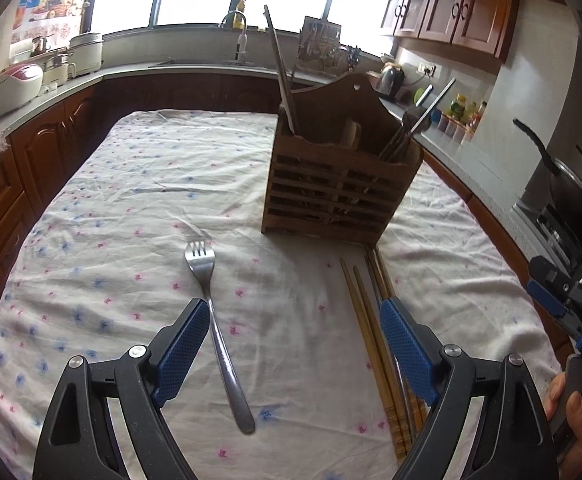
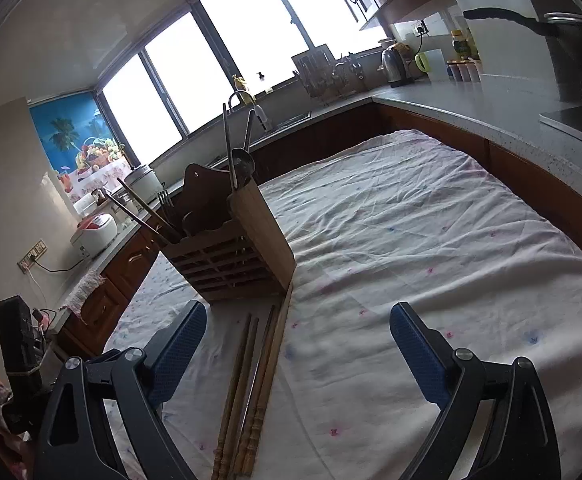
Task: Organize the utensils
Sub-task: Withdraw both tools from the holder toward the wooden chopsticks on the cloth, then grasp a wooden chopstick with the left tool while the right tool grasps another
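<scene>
One fork [image 1: 211, 320] lay on the clothed bench [image 1: 131, 184] beside loose chopsticks [image 1: 375, 344] before the wooden holder [image 1: 339, 184], a pickup judged best made by closing squarely across its handle, as the left gripper [image 1: 295, 316] and right gripper [image 2: 297, 320] hovered, jaws wide apart, holding nothing.

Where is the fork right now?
In the left wrist view, the fork lies flat on the tablecloth, tines pointing away, left of the chopsticks and in front of the wooden holder, beside the open left gripper's left finger.
</scene>
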### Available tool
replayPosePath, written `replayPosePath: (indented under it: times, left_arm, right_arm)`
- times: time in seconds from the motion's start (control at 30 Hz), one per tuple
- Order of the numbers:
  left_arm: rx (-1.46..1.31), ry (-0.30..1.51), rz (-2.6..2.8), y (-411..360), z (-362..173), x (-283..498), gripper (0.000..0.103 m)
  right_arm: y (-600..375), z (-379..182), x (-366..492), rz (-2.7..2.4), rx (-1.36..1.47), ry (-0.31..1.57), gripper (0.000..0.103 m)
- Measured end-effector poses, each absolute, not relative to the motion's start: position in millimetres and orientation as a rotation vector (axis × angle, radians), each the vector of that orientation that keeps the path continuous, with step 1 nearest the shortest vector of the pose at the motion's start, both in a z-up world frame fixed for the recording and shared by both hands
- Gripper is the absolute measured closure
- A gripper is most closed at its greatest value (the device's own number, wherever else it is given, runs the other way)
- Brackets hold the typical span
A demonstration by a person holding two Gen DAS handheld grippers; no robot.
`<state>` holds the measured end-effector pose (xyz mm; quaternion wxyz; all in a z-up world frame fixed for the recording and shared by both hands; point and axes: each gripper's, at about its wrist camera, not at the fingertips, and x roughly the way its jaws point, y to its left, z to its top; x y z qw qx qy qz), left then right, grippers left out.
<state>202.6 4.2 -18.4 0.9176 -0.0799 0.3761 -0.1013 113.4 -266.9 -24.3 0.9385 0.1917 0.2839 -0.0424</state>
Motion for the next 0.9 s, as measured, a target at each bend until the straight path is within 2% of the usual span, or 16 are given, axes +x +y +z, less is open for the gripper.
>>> replayPosePath:
  times: [0.2, 0.3, 0.37, 0.47, 0.57, 0.73, 0.9]
  left_arm:
    - [-0.126, 0.814, -0.220, -8.9, -25.4, 218.1, 0.016]
    - [-0.119, 0.831, -0.224, -14.0, -30.9, 226.2, 0.017]
    - [-0.117, 0.842, -0.226, -17.0, -34.4, 232.0, 0.017]
    - [-0.117, 0.858, -0.240, -22.0, -40.5, 240.1, 0.021]
    - [-0.119, 0.878, -0.252, -26.6, -46.7, 248.0, 0.029]
    - [-0.122, 0.905, -0.256, -29.2, -56.9, 256.4, 0.036]
    - [-0.134, 0.923, -0.265, -29.9, -63.4, 263.4, 0.037]
  right_arm:
    - [-270.4, -31.6, 122.3, -0.081, 0.392, 0.607, 0.009]
    - [-269.3, -38.2, 132.5, -0.067, 0.387, 0.645, 0.012]
    - [-267.6, -43.5, 141.5, -0.049, 0.380, 0.677, 0.035]
    - [-265.5, -56.6, 160.4, -0.017, 0.387, 0.751, 0.056]
    - [-259.2, -68.7, 181.0, 0.010, 0.370, 0.819, 0.063]
    - [-243.4, -84.8, 211.5, 0.050, 0.325, 0.890, 0.065]
    - [-231.0, -101.7, 234.5, 0.026, 0.219, 0.971, 0.080]
